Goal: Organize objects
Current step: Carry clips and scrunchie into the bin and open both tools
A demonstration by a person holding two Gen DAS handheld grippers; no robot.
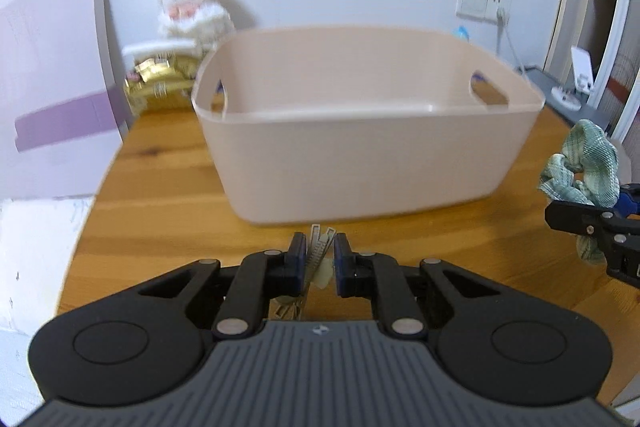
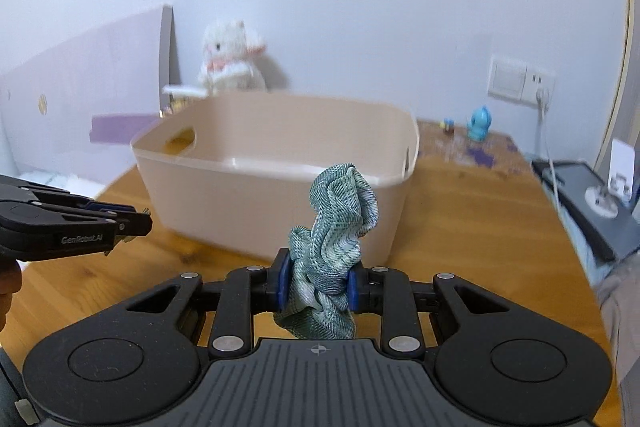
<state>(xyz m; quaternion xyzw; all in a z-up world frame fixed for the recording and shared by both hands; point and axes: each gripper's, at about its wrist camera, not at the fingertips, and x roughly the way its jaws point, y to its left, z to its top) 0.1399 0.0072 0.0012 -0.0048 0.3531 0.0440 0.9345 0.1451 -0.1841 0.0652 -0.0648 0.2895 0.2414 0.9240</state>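
The right claw [image 2: 317, 285] pinches a green scrunchie [image 2: 334, 231] before the beige bin [image 2: 224, 195] — left claw [image 2: 138, 223] alongside.

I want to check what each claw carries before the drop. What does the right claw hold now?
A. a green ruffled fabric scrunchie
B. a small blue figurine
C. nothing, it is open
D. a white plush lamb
A: in the right wrist view the right claw is closed on the green ruffled fabric scrunchie, in front of the beige plastic basket.
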